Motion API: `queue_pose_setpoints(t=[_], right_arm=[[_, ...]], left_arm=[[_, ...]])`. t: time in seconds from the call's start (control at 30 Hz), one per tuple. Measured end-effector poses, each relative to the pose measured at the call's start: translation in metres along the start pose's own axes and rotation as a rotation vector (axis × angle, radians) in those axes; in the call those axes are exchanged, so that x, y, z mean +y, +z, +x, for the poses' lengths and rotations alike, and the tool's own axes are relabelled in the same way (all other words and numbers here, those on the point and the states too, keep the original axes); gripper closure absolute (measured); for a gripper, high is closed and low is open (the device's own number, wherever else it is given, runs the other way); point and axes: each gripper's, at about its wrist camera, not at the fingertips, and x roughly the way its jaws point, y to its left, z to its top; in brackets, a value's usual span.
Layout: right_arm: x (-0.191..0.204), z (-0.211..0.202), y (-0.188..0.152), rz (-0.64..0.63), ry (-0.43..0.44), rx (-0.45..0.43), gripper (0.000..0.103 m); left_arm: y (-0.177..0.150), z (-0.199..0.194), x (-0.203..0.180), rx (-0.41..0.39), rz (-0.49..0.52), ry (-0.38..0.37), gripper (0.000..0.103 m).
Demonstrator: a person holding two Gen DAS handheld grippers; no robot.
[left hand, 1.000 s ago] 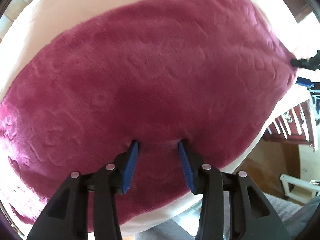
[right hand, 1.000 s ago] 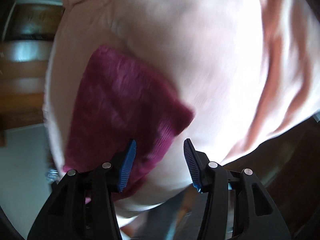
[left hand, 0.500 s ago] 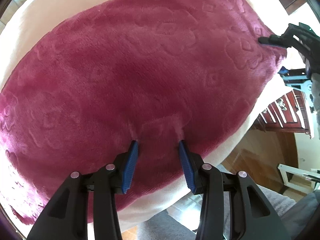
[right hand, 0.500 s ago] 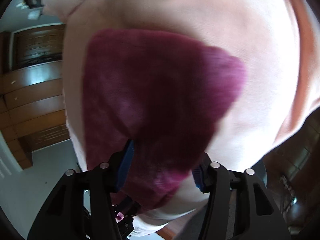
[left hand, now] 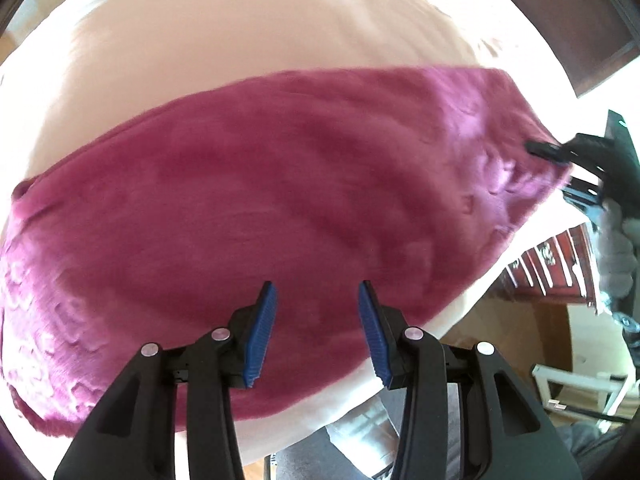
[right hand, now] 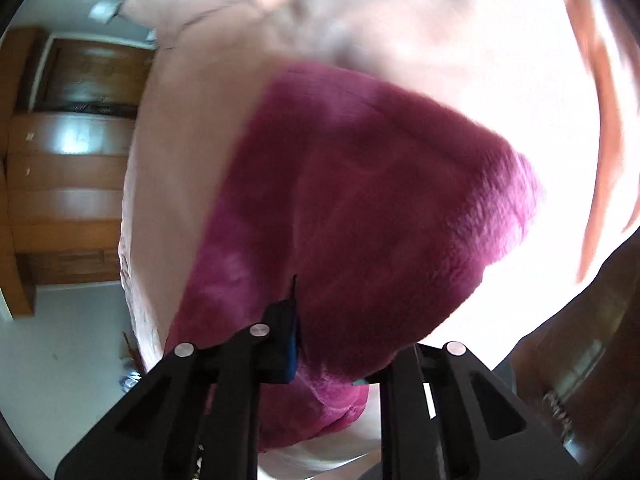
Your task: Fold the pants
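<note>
The magenta fleece pants (left hand: 280,208) lie spread on a pale pink bed sheet (left hand: 240,28). My left gripper (left hand: 316,332) is open and empty, hovering just over the near edge of the pants. In the right wrist view the pants (right hand: 380,208) fill the middle, and my right gripper (right hand: 332,344) has its fingers around their end; fabric lies between them and hides the right pad. The right gripper also shows in the left wrist view (left hand: 568,168) at the pants' far right end.
The bed edge runs under the pants (left hand: 400,392). A dark red wooden headboard or rail (left hand: 552,264) and wooden floor lie to the right. A wooden wardrobe (right hand: 68,168) and white floor (right hand: 60,352) stand left of the bed.
My right gripper has moved onto the end of the pants and taken fabric between its fingers. My left gripper has lifted off the fabric and drawn back; more bare sheet shows beyond the pants.
</note>
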Motion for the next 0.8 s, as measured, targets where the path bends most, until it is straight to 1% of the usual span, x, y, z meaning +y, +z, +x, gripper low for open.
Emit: queue_pose_setpoints(t=[0.13,0.23,0.3,0.37,0.4,0.47,0.53,0.63,0.67,0.7,0.73,0.77,0.8], right_arm=[[0.063,-0.025,-0.023,-0.214,-0.029,-0.054,0.089],[0.117,-0.036,-0.051,-0.393,-0.061,-0.095,0.089],[0.146,-0.039,-0.07,-0.491,-0.086,-0.121,0.089],[0.177,-0.037,-0.094,-0.609,-0.125,-0.154,0.089],[0.197,-0.033,-0.112,-0.694,-0.152,-0.176,0.089],[0.218,-0.027,-0.139,-0.814,-0.185,-0.198,0.089],[0.246,-0.008,-0.181,-0.988,-0.227,-0.213,0.089],[0.266,0.024,-0.239,-1.184,-0.264,-0.196,0.089],[0.269,0.032,-0.254,-1.222,-0.269,-0.187,0.089],[0.267,0.047,-0.276,-1.287,-0.288,-0.176,0.089],[0.265,0.059,-0.29,-1.331,-0.31,-0.169,0.089],[0.262,0.074,-0.308,-1.383,-0.335,-0.155,0.085],[0.255,0.093,-0.327,-1.44,-0.35,-0.116,0.082]], left_arm=[[-0.009,-0.018,0.037,-0.03,-0.078,-0.003,0.06],[-0.02,-0.028,0.063,-0.052,-0.138,-0.004,0.06],[-0.029,-0.035,0.08,-0.07,-0.171,0.004,0.06],[-0.037,-0.044,0.095,-0.09,-0.199,0.012,0.06],[-0.042,-0.047,0.102,-0.096,-0.209,0.014,0.06],[-0.054,-0.056,0.119,-0.114,-0.237,0.02,0.06],[-0.066,-0.062,0.134,-0.122,-0.259,0.025,0.06],[-0.093,-0.065,0.151,-0.127,-0.301,0.037,0.06],[-0.103,-0.065,0.154,-0.125,-0.317,0.042,0.06],[-0.111,-0.068,0.164,-0.123,-0.332,0.045,0.06],[-0.117,-0.068,0.169,-0.12,-0.347,0.047,0.06],[-0.125,-0.067,0.174,-0.116,-0.367,0.049,0.06],[-0.132,-0.068,0.183,-0.113,-0.381,0.049,0.06]])
